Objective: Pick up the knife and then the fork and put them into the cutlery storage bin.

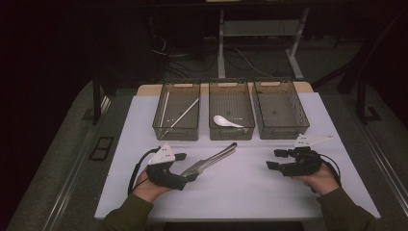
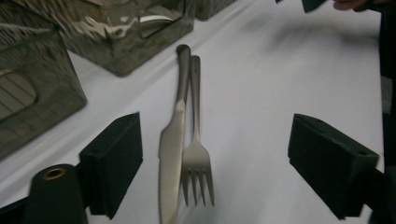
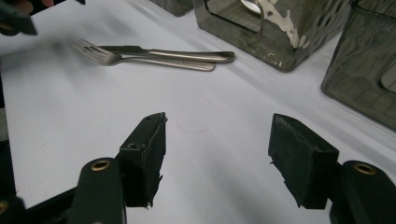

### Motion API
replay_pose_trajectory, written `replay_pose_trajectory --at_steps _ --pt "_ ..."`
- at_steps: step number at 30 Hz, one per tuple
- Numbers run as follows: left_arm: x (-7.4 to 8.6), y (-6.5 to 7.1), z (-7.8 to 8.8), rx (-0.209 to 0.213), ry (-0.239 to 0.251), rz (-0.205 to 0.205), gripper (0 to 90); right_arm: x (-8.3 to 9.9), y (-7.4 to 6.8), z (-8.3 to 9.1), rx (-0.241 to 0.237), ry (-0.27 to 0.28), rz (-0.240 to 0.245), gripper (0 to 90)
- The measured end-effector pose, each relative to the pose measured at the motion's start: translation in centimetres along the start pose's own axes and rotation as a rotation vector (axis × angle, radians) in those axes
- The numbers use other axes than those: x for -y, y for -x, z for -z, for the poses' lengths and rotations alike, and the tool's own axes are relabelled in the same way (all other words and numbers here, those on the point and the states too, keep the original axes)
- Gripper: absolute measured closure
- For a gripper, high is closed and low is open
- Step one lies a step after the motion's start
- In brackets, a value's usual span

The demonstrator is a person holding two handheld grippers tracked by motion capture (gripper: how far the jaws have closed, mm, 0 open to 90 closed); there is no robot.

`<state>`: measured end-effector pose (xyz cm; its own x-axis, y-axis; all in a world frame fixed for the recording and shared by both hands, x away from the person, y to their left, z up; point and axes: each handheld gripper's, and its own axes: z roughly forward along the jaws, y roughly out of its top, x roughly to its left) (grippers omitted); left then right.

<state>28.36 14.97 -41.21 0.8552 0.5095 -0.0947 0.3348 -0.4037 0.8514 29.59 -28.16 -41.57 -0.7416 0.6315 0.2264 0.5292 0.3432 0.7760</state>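
L tool (image 2: 215,158) spread, astride knife (image 2: 172,140) + fork (image 2: 196,140) flat on desk (image 1: 240,187) | R tool (image 3: 217,154) spread, empty | we judge both stiff, thin, slick steel; grab knife mid-handle, edges across pads

table (image 1: 240,192) carries three bins in row along far edge. left bin (image 1: 176,111) holds chopsticks (image 1: 180,117); middle bin (image 1: 231,110) holds spoon (image 1: 226,121); right bin (image 1: 281,109) stands beside it. knife (image 2: 173,140) and fork (image 2: 196,154) lie side by side, touching, on table before left and middle bins, handles toward bins. left gripper (image 1: 185,166) sits at near ends of knife and fork, both between its jaws. right gripper (image 1: 275,160) hovers well apart at right, before right bin.
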Motion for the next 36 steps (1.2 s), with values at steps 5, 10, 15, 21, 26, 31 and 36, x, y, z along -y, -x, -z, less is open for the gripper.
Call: replay_pose_trajectory --at_steps 5,10,15,21,26,31,36 --pt "-1.1 -0.5 -0.9 0.007 -0.003 0.003 42.9 0.4 -0.2 0.0 -0.008 -0.007 -0.003 36.0" --pt "-1.9 -0.9 -2.8 0.033 -0.062 0.001 65.8 0.5 -0.1 0.0 -0.001 -0.007 0.000 35.9" --pt "-2.7 -1.1 -5.0 0.032 -0.132 -0.007 85.3 0.6 -0.1 -0.1 -0.002 -0.010 0.002 35.8" --pt "-3.1 -1.5 -7.2 0.030 -0.197 -0.019 88.9 0.6 0.0 0.0 -0.003 -0.004 -0.002 35.8" --pt "-3.2 -1.7 -8.6 0.024 -0.246 -0.039 89.0 0.6 0.1 0.1 -0.004 -0.003 -0.004 35.9" --pt "-3.1 -1.6 -9.3 0.009 -0.276 -0.056 89.0 0.6 0.1 0.1 -0.007 0.000 -0.004 35.9" --pt "-2.9 -1.8 -9.5 0.008 -0.289 -0.057 89.0 0.5 0.1 0.1 -0.007 0.001 -0.007 35.9"
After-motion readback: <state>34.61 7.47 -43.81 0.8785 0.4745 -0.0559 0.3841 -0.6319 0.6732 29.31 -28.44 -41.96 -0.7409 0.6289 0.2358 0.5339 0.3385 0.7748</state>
